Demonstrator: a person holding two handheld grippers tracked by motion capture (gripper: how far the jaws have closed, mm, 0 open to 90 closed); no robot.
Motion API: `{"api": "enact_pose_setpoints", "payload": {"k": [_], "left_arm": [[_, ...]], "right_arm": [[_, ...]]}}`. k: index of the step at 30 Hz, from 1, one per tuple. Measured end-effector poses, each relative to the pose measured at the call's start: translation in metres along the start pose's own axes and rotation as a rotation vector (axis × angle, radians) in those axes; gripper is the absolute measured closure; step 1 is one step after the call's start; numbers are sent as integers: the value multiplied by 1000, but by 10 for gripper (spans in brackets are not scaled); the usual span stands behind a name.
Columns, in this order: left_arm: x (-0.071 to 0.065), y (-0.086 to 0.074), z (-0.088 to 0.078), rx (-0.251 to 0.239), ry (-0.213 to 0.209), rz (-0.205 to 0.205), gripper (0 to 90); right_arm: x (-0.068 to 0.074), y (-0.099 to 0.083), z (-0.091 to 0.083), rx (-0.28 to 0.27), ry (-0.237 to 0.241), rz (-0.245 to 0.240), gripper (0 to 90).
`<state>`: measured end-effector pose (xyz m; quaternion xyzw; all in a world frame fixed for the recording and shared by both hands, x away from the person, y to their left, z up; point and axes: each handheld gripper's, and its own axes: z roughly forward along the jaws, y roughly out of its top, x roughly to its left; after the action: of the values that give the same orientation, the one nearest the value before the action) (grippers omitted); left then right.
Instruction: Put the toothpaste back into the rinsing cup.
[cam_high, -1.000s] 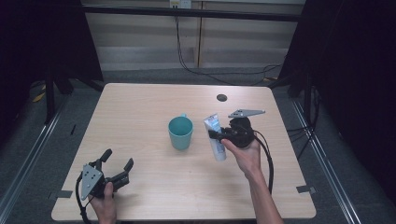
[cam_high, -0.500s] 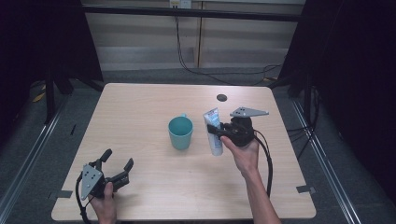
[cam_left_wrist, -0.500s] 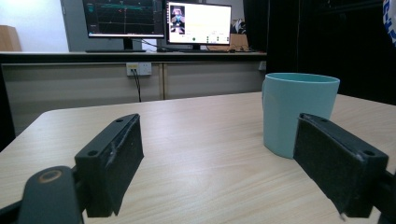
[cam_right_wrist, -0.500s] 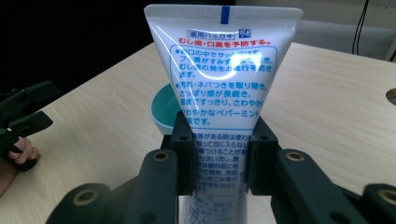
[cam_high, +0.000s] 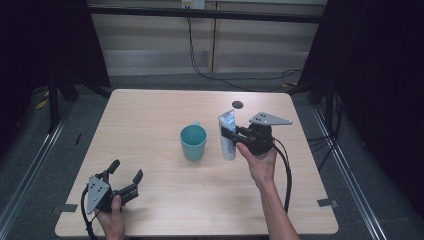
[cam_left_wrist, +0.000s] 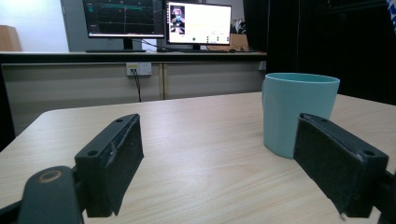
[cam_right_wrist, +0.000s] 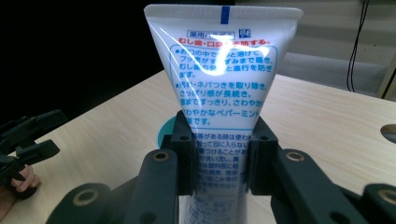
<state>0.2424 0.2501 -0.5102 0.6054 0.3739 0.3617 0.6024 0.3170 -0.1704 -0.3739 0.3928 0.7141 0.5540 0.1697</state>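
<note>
We see the right tongs (cam_high: 231, 136) pinching a white plastic toothpaste tube (cam_high: 227, 135) upright, just right of the teal plastic mug (cam_high: 193, 142) mid-table (cam_high: 150, 115). Our left tongs (cam_high: 125, 172) rest spread apart, gripping nothing, at the near left corner.

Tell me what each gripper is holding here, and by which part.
The right gripper is shut on the toothpaste tube, clamped across its lower body, flat crimped end up. The left gripper is open and holds nothing, resting on the table.
</note>
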Motion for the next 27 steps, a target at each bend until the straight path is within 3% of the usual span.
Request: {"api": "enact_pose_setpoints", "payload": {"k": [15, 27], "left_arm": [[0, 0, 0, -3, 1, -1, 159], [0, 0, 0, -2, 2, 2, 159]], "right_arm": [[4, 4, 10, -98, 15, -11, 696], [10, 21, 26, -80, 52, -27, 696]]}}
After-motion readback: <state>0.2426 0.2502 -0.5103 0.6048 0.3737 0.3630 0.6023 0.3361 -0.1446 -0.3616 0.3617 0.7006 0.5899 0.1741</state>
